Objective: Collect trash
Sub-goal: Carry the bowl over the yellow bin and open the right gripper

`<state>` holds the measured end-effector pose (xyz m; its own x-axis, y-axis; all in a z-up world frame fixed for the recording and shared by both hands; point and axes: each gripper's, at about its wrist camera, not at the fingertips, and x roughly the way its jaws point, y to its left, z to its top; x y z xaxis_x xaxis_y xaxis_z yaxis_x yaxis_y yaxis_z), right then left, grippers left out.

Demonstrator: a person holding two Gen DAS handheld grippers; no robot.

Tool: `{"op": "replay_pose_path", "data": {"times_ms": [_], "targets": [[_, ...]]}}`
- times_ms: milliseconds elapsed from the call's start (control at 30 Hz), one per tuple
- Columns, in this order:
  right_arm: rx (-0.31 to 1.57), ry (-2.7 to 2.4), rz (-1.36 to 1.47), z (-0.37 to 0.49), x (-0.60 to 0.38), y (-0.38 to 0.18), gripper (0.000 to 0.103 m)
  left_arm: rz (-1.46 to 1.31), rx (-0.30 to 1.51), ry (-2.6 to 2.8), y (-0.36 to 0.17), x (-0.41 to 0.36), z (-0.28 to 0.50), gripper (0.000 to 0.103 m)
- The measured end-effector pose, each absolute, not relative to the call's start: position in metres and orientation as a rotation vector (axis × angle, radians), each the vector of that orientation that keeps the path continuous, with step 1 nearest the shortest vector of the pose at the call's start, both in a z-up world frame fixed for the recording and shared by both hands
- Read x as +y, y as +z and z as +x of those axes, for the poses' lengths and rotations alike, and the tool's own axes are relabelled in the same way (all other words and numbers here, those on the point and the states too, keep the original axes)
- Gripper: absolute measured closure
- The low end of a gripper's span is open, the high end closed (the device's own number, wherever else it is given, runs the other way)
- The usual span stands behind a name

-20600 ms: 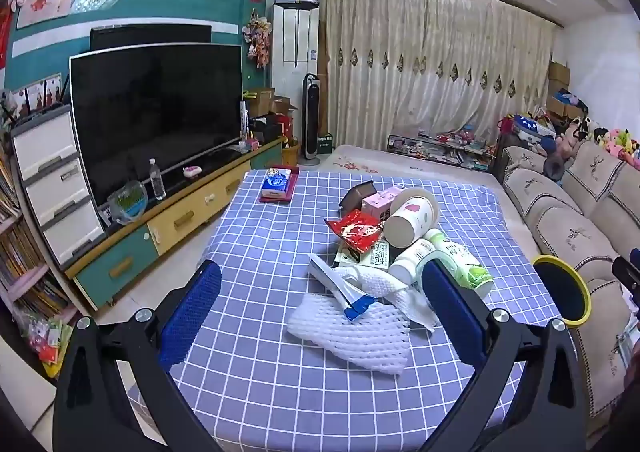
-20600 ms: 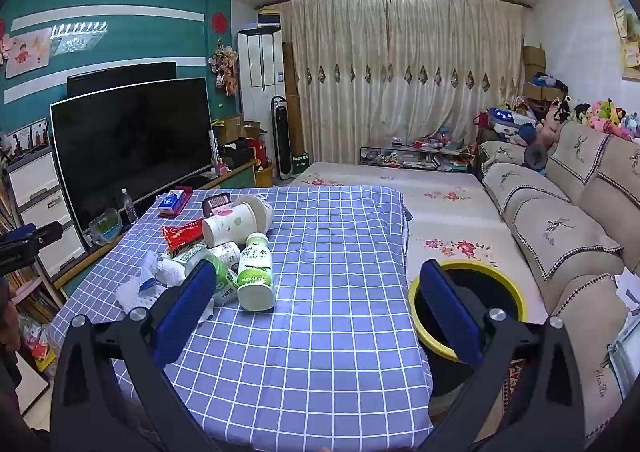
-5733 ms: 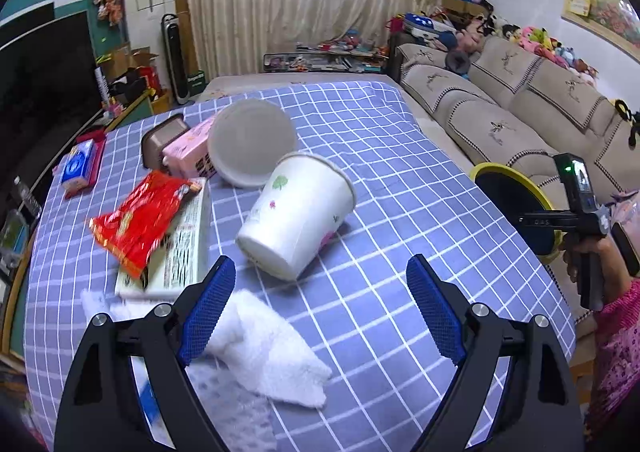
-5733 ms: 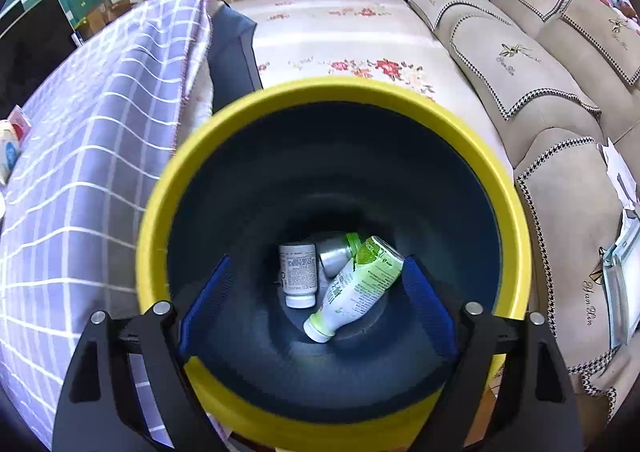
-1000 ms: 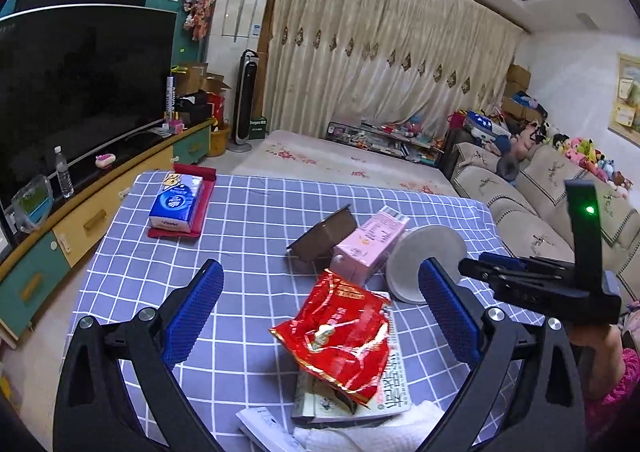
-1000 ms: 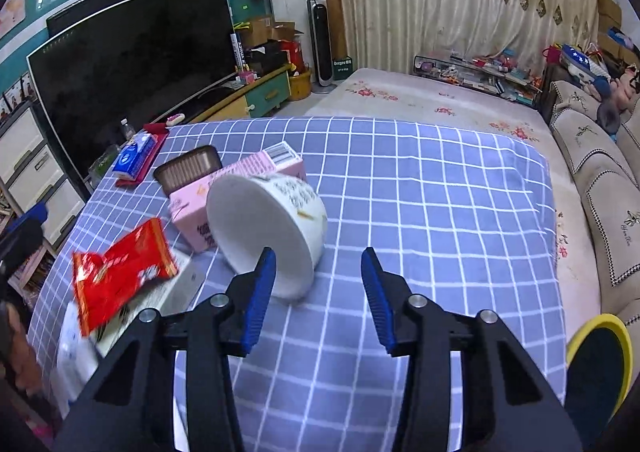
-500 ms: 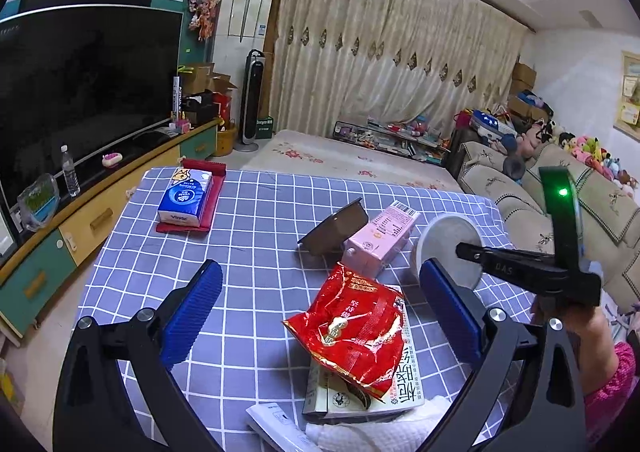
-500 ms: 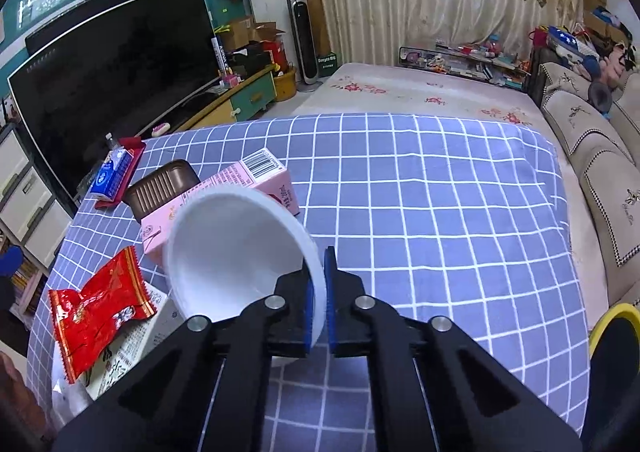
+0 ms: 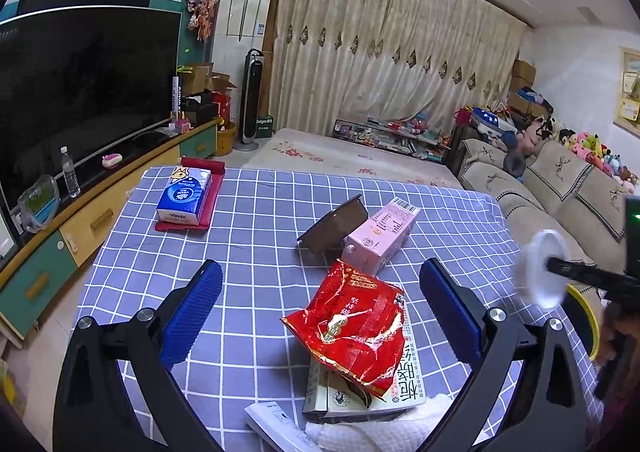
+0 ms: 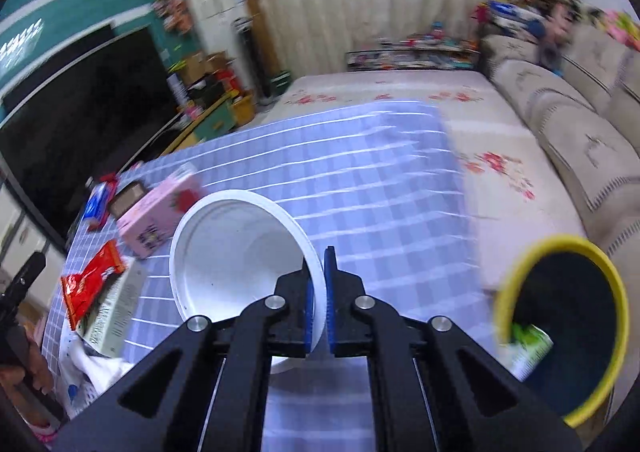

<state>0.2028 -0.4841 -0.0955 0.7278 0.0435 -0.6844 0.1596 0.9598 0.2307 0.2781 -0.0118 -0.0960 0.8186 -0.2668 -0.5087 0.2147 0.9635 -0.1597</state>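
Observation:
My right gripper [image 10: 319, 284] is shut on the rim of a white paper cup [image 10: 236, 256] and holds it above the checked table, with the cup's mouth facing the camera. The cup also shows, blurred, in the left wrist view [image 9: 545, 268]. The yellow-rimmed trash bin [image 10: 560, 328] stands at the lower right with a green bottle [image 10: 530, 348] inside. My left gripper [image 9: 320, 316] is open and empty above a red snack bag [image 9: 352, 328] that lies on a printed box [image 9: 404, 372].
On the blue checked tablecloth [image 9: 260, 236] lie a pink carton [image 9: 380, 236], a brown box [image 9: 334, 226], a tissue pack on a red tray [image 9: 186, 195] and white wrapping [image 9: 360, 432]. A sofa [image 9: 560, 187] stands to the right, a TV [image 9: 80, 83] to the left.
My right gripper has lifted the cup off the table and swung it right, toward the bin. The left gripper has barely moved.

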Motion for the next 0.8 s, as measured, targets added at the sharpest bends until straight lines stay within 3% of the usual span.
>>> {"op": "replay_pose_path", "data": {"times_ms": [367, 600, 800], "targets": [[0.767, -0.504, 0.466, 0.097, -0.654, -0.131, 0.098, -0.115, 0.560, -0.269, -0.097, -0.010, 0.279, 0.006], [0.906, -0.561, 0.482, 0.102, -0.684, -0.181, 0.097, -0.104, 0.575, -0.261, -0.101, -0.012, 0.282, 0.006], [0.979, -0.601, 0.447, 0.129, -0.684, -0.210, 0.090, -0.096, 0.579, -0.269, -0.101, -0.015, 0.282, 0.006]]}}
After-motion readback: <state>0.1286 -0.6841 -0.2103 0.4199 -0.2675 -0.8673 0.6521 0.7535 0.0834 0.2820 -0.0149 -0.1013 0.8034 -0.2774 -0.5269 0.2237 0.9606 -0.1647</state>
